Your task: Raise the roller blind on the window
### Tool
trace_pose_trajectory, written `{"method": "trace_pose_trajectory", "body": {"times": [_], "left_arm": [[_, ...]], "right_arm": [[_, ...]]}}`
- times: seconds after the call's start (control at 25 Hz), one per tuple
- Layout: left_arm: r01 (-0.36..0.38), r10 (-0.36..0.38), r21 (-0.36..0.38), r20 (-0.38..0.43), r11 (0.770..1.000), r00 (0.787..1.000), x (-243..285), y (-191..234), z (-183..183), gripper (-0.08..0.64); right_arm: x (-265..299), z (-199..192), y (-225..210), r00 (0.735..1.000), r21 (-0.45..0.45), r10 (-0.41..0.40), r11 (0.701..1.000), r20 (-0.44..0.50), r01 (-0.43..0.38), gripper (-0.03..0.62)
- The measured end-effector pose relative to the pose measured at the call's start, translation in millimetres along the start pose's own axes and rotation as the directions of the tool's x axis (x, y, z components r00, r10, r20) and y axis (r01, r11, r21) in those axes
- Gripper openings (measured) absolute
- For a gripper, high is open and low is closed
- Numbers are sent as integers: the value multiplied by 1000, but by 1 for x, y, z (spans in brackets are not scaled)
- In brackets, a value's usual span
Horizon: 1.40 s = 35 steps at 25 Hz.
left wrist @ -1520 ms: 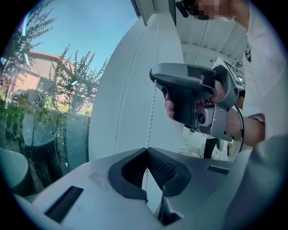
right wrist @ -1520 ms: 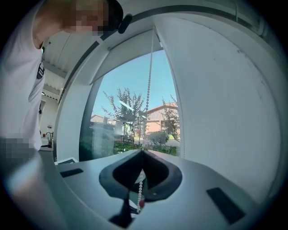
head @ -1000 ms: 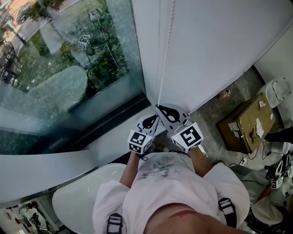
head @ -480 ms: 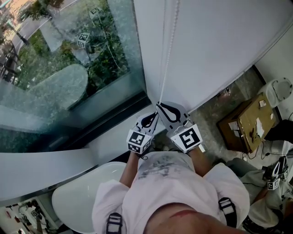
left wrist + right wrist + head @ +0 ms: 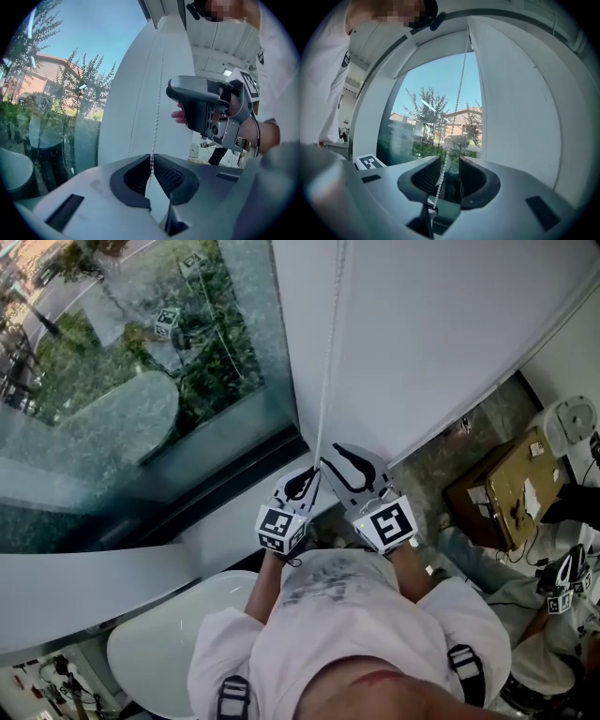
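Step in hand: hand-over-hand haul on the bead chain (image 5: 326, 371) that drives the roller blind (image 5: 441, 334). In the head view both claws sat together just below centre, my left gripper (image 5: 314, 476) at 7 o'clock of my right gripper (image 5: 326, 462), their tips almost touching at the chain. Left claw: pads pinched together on the chain, the beads entering at the tip and running down between them. Right claw: pads a narrow gap apart, the chain hanging through that gap and not clamped, as far as I could judge. The blind filled the 1 o'clock part of the head view, with its bottom edge low, close to the floor line, so I judged the raise barely begun. Bare window glass (image 5: 141, 362) lay at 10 o'clock. Next move, my estimate: nip the right claw on the chain, free the left, then draw straight down along the chain's own line; a sideways tug would risk the beads slipping out of the pads. Which run lifts the blind I could not tell. Count: two grippers; one blind; one chain, with one run certain and a second, fainter line beside it in the left gripper view, run or seam not resolved; one cardboard box (image 5: 506, 486) at 3 o'clock on the floor.
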<state>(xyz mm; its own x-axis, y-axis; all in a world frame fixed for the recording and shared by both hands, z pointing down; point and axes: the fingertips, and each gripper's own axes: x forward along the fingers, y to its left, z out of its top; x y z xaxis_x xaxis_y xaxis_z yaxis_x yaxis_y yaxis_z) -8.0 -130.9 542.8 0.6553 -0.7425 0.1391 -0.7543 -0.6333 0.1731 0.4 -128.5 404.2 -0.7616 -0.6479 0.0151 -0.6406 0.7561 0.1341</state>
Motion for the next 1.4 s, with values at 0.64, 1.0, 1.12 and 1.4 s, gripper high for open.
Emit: {"method": "trace_pose_trajectory", "body": {"times": [0.64,1.0,1.12,1.4], "left_arm": [[-117,100,82,190,990,977,-48,1,75,11],[-154,124,115,233,981,965,-59,5,98,6],[-159,129,119,227,980,965,-67,-1,98,6],[-156,127,110,236,982,963,-76,-20,104,6]], "right_arm": [[-13,-3,16,1000,-14,11,1000,-5,-11,76],[-8,-29,13,999,60,24,998,-35,-21,60],[-13,-33,20,998,76,25,997,-49,-21,60],[-27,-25,30,999,69,37,997,-34,-34,60]]}}
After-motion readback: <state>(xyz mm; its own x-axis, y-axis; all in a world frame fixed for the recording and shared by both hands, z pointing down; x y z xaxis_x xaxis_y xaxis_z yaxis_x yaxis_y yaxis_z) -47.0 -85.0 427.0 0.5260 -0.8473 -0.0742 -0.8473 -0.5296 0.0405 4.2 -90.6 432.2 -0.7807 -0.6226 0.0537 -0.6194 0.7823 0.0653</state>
